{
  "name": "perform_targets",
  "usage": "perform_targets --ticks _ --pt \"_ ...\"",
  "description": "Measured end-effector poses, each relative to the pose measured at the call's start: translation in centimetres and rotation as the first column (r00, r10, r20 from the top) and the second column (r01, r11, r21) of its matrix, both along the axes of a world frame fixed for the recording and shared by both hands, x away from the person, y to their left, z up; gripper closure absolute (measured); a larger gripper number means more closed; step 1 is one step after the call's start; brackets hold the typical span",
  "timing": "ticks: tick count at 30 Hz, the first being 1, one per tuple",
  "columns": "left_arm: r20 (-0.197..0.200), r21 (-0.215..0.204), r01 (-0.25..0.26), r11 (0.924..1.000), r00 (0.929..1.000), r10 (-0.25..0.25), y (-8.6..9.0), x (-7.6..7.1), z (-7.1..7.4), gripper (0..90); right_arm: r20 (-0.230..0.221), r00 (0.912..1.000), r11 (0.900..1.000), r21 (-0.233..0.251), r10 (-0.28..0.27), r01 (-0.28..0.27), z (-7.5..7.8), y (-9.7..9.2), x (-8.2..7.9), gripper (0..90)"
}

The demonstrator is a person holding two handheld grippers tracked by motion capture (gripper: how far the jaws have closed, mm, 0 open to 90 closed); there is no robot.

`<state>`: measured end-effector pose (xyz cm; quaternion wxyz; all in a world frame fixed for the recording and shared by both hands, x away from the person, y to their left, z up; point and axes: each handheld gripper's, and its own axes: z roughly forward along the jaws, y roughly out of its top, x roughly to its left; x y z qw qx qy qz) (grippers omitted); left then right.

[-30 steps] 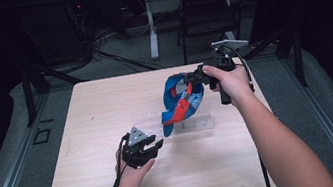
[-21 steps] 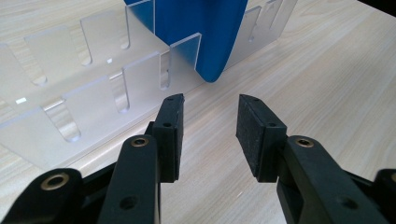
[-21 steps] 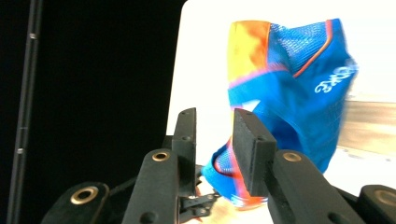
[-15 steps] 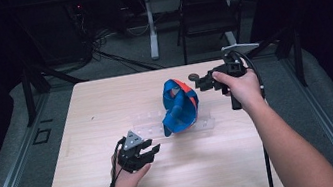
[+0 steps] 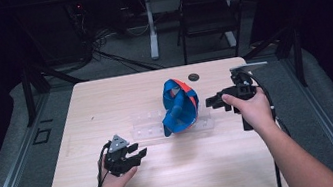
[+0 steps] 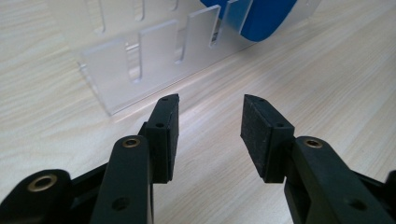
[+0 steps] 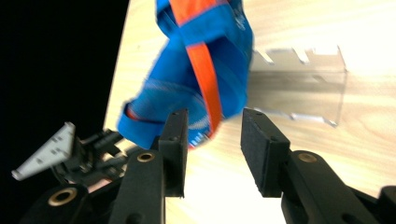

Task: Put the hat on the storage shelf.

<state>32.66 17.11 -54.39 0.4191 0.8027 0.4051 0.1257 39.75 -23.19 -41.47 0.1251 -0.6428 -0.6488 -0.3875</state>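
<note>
A blue cloth item with an orange strap (image 5: 179,106) stands draped on a clear slotted acrylic rack (image 5: 147,127) in the middle of the table. My right gripper (image 5: 214,102) is open just to its right, apart from it. In the right gripper view the cloth (image 7: 196,60) lies just past the open jaws (image 7: 215,116), with the rack (image 7: 299,88) to the right. My left gripper (image 5: 139,154) is open near the front left, pointing at the rack. In its own view the rack (image 6: 140,60) stands a short way ahead of the empty jaws (image 6: 210,105), and a blue edge (image 6: 261,18) shows at the top.
A small dark disc (image 5: 194,76) lies near the table's far edge. The wooden table (image 5: 104,98) has dark floor all round, with a chair (image 5: 207,11) and cables beyond it. The left gripper (image 7: 70,154) appears at the lower left of the right gripper view.
My right gripper has let go of the blue cloth and drawn back to the right. The cloth has settled on the rack. My left gripper has shifted slightly toward the front left.
</note>
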Motion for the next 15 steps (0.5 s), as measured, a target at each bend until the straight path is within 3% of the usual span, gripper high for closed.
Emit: perform_targets --ticks 7,15 --pt "-0.007 0.005 -0.016 0.9999 0.9998 0.016 0.9 0.2 -0.7 57.5 0.007 1.0000 0.9993 -0.037 0.001 0.000 -2.6 -1.1 -2.2 60.2" --pt "-0.003 0.010 -0.014 0.9999 0.9999 0.014 0.7 0.4 -1.0 56.4 0.079 0.9968 0.9933 -0.115 -0.004 0.013 -6.5 -1.9 -5.5 57.7"
